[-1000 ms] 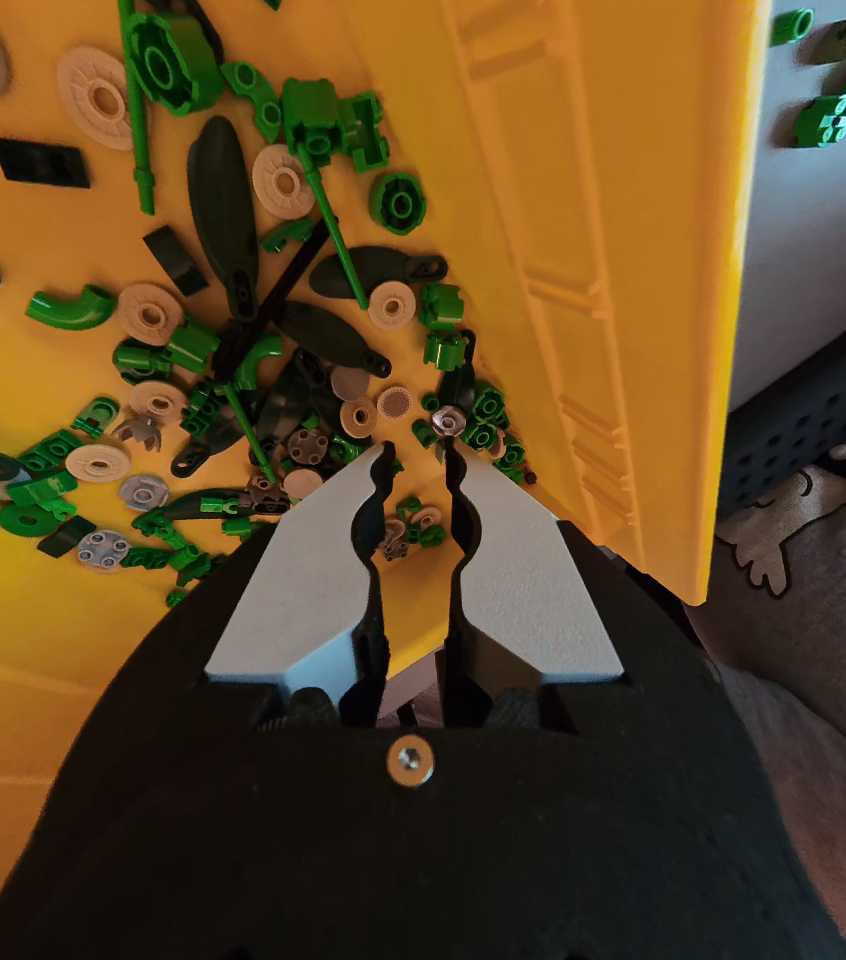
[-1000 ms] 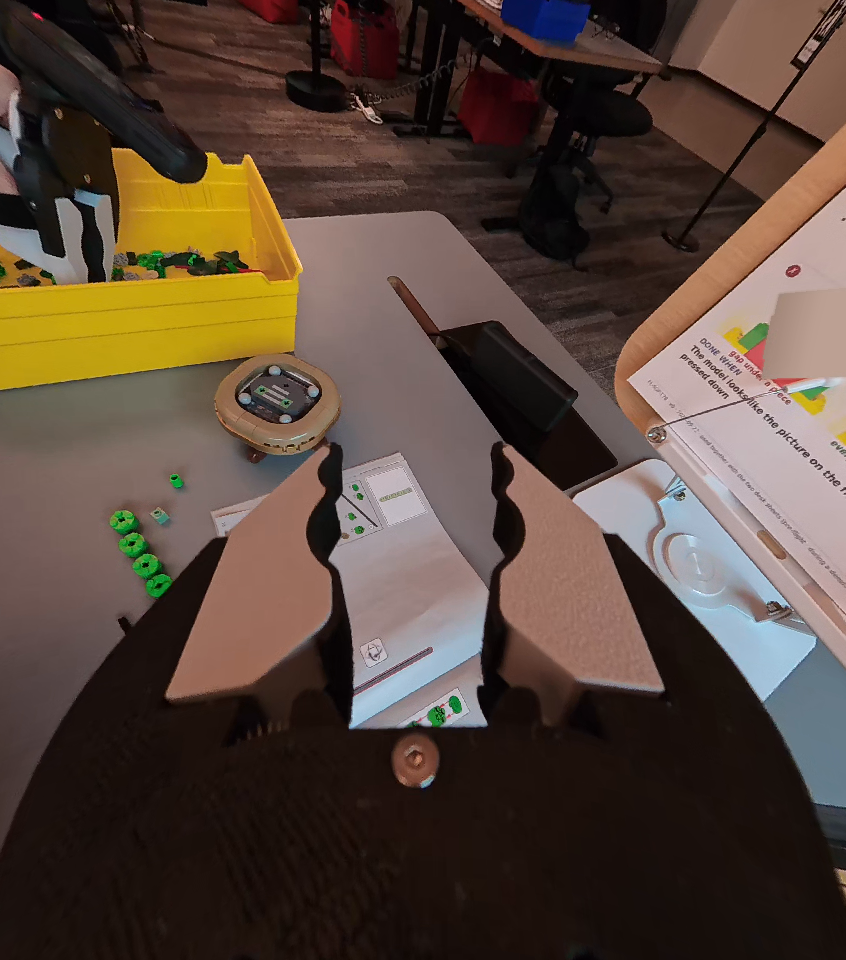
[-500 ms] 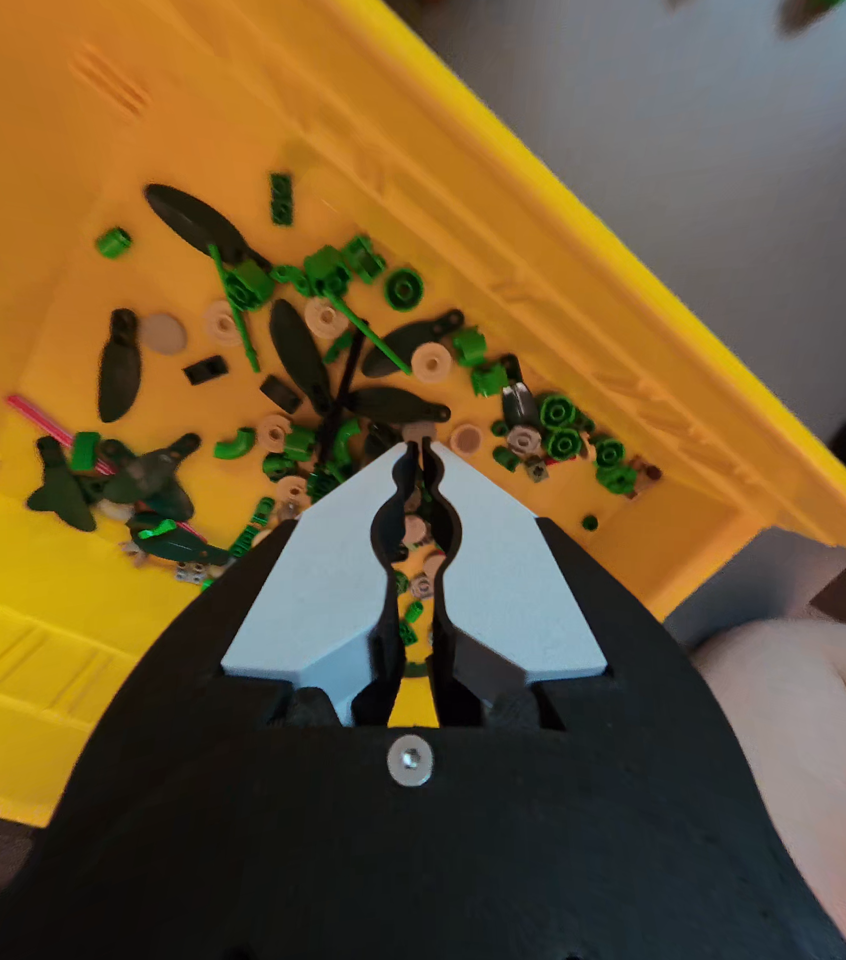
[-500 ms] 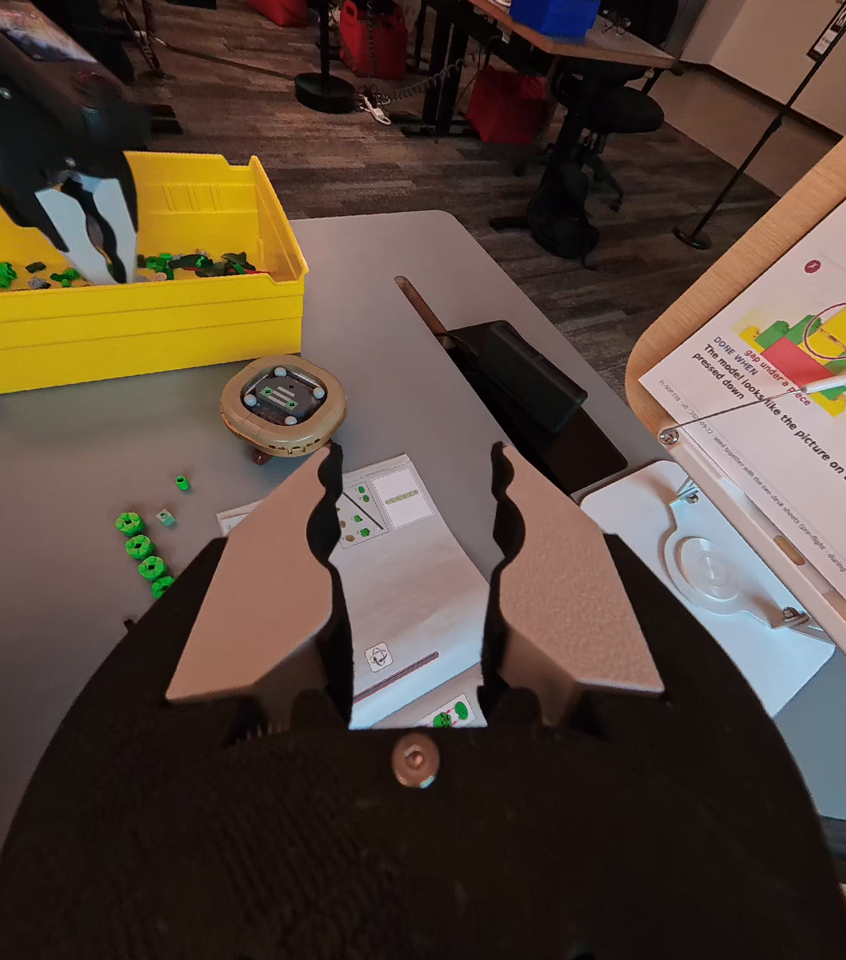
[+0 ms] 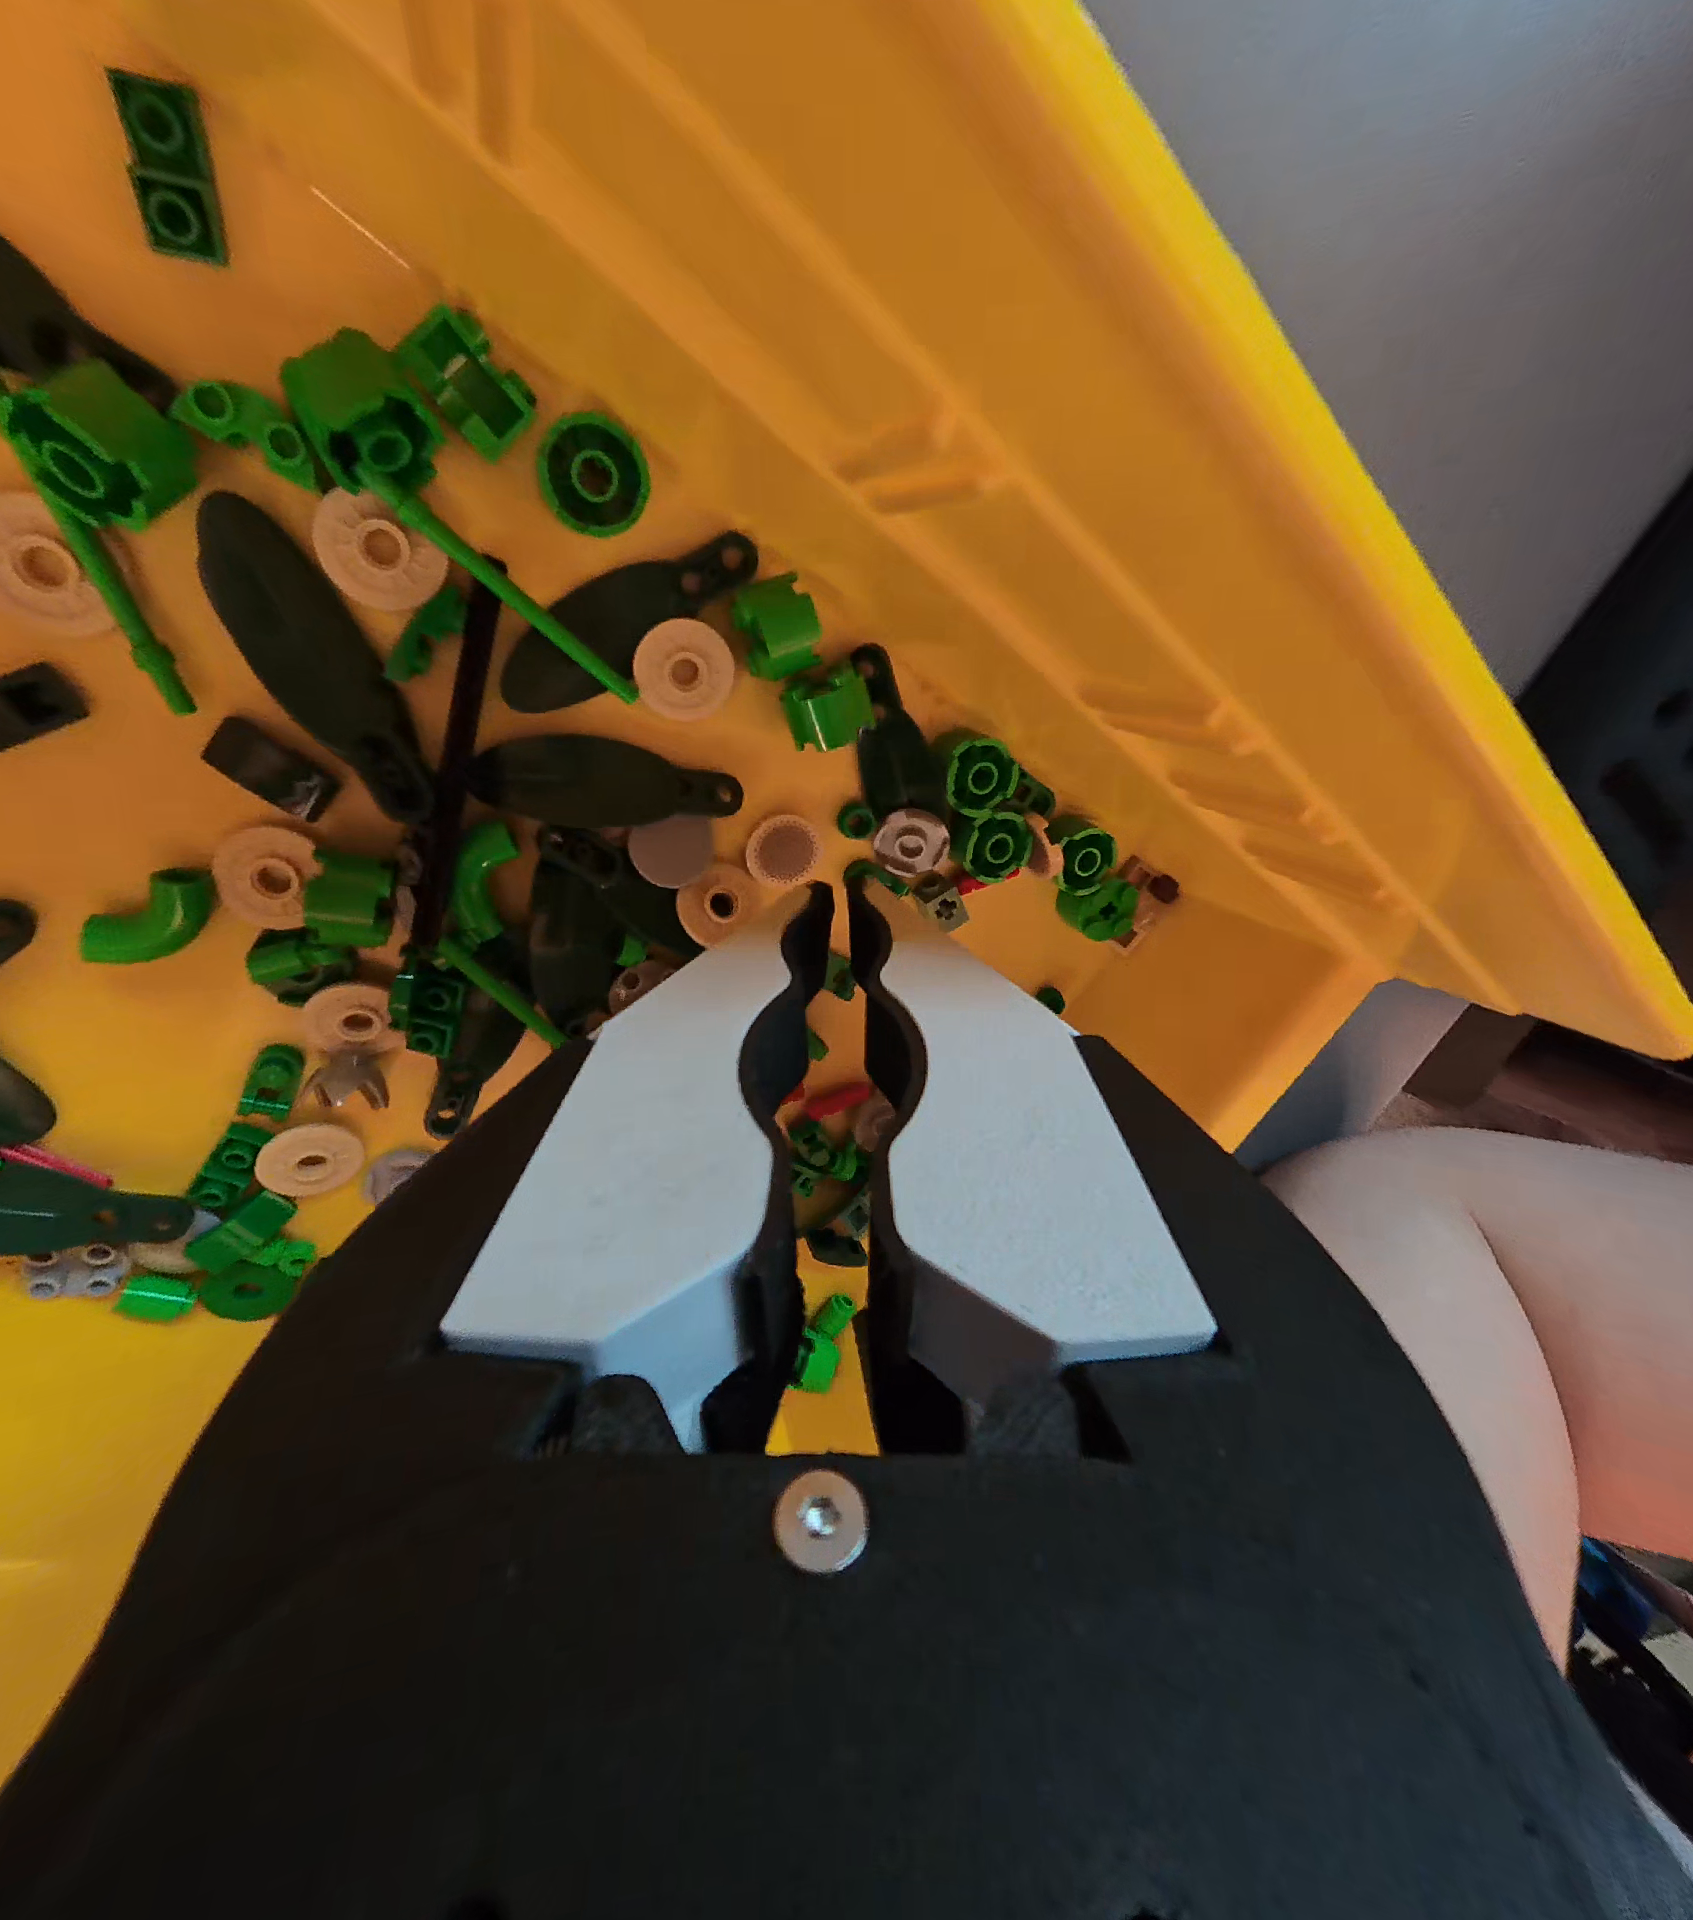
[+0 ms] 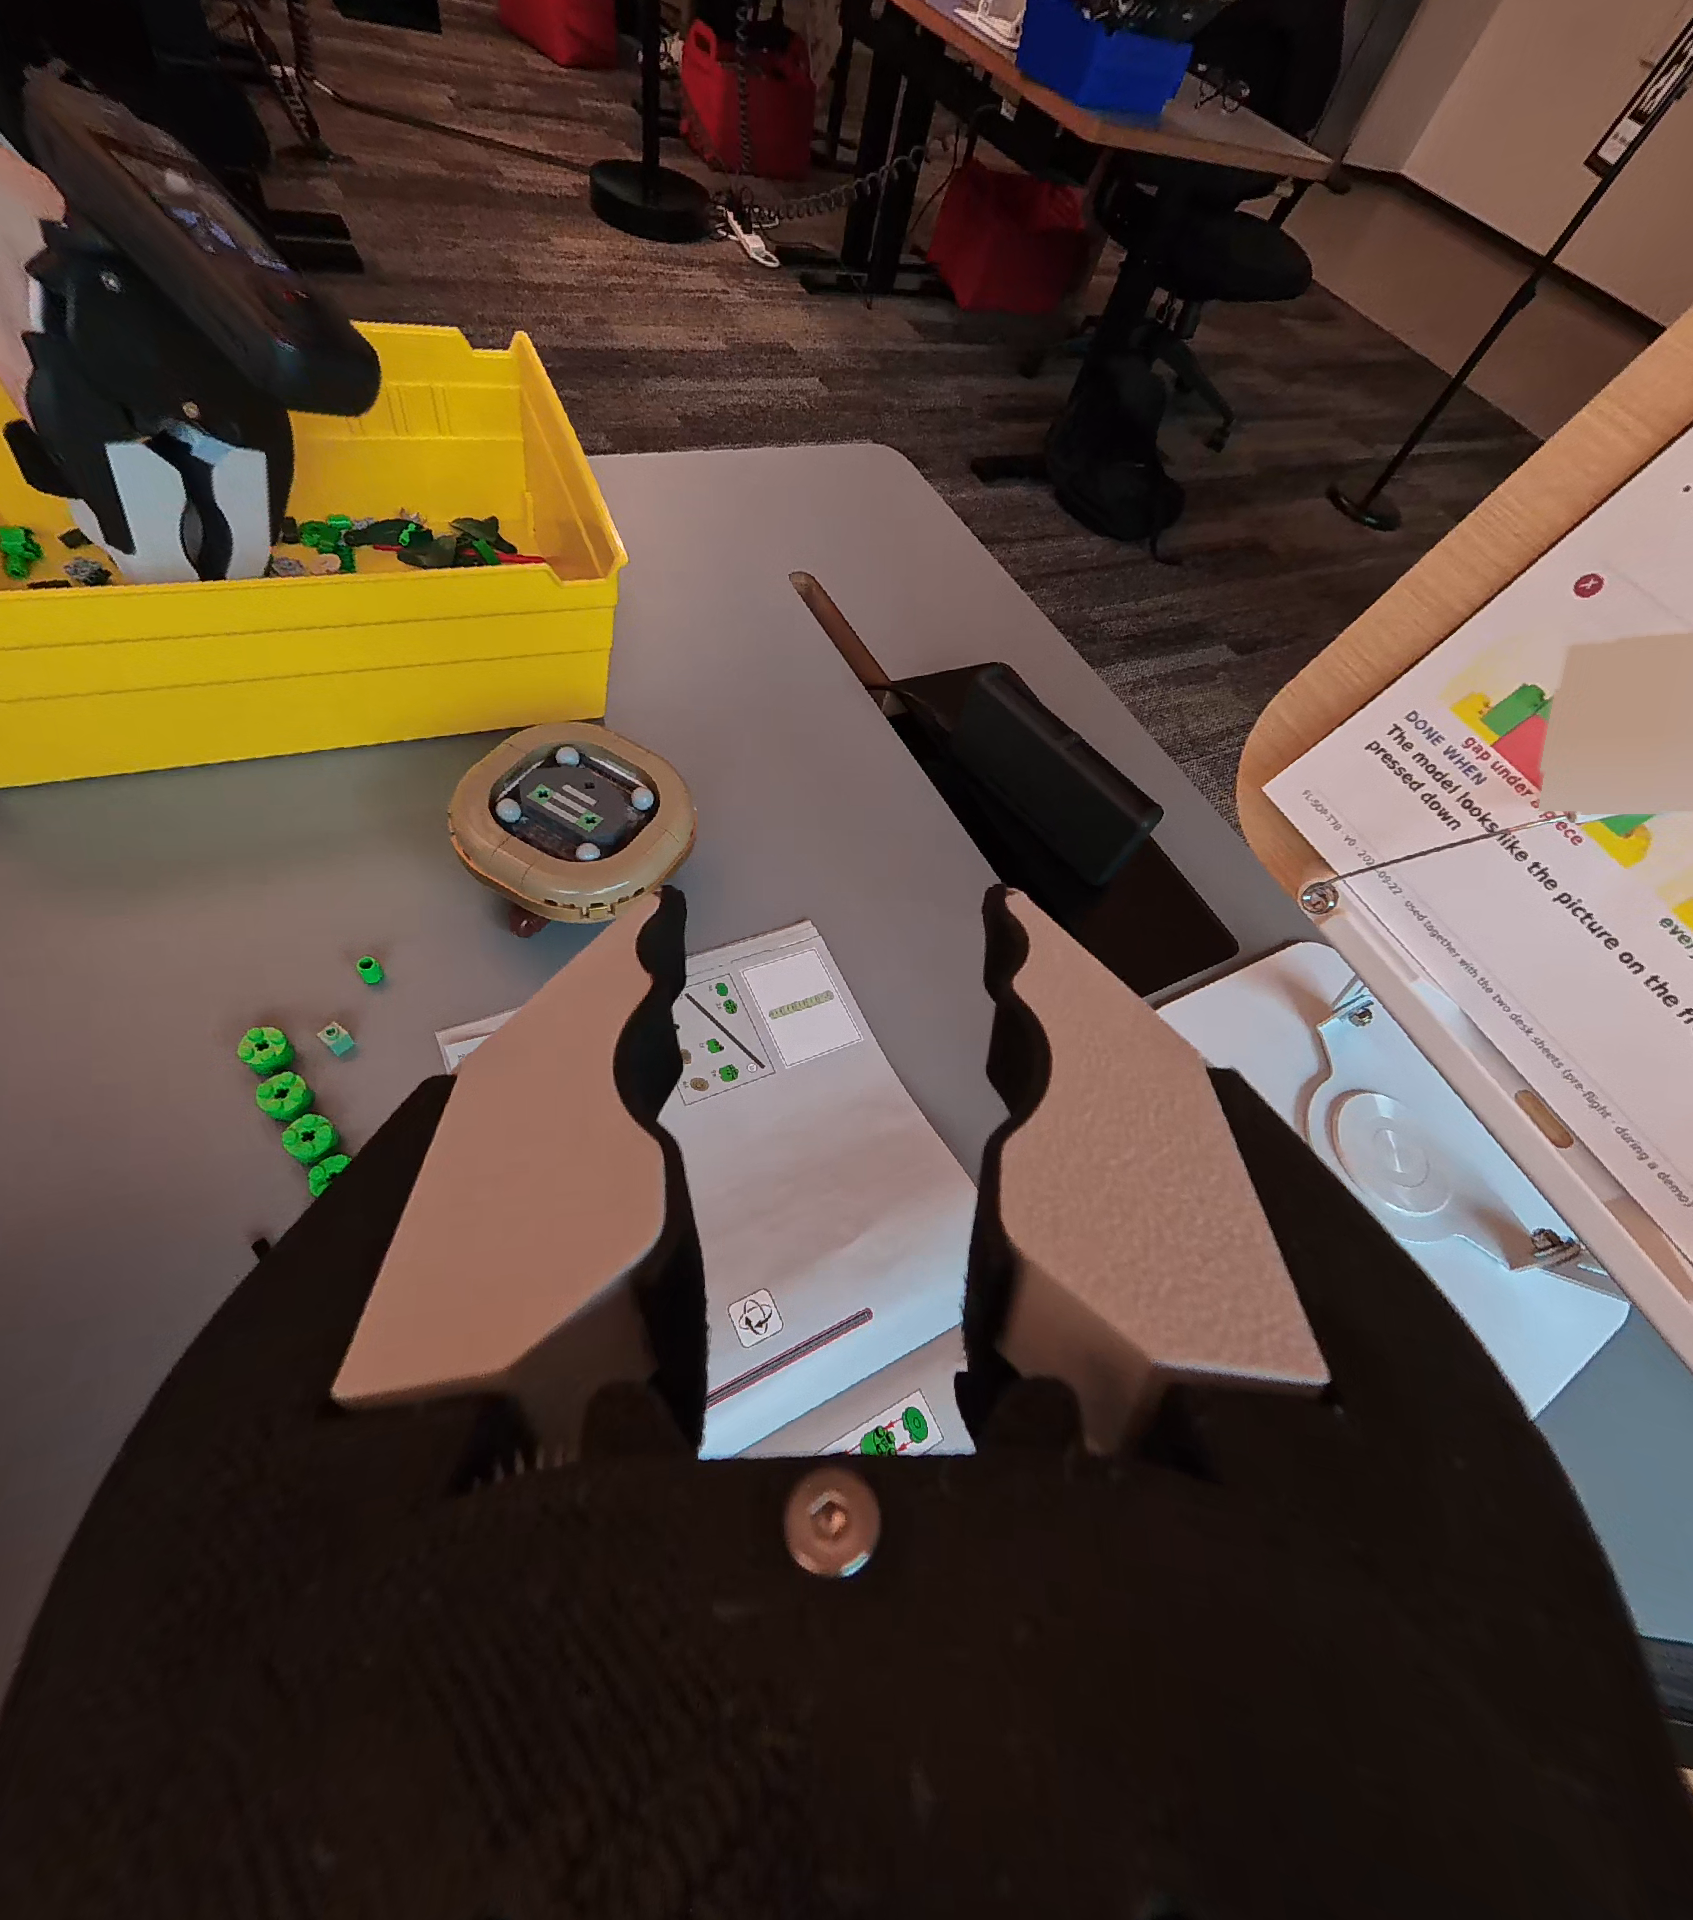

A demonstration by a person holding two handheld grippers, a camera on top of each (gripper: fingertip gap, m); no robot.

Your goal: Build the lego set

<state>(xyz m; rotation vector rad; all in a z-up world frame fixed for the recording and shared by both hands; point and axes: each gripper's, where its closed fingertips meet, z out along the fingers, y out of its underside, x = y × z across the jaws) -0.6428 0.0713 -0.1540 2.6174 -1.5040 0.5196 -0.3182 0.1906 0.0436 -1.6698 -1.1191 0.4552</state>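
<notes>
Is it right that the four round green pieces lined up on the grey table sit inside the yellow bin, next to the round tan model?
Not quite. The right wrist view shows the four round green pieces lying on the bare grey table, outside the yellow bin. The rest holds: they are lined up, near the round tan model.

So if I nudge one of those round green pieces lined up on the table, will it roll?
Probably not: each round green piece lies flat, studs up, so it should slide. It looks small and light, so it may skitter on the smooth grey table.
</notes>
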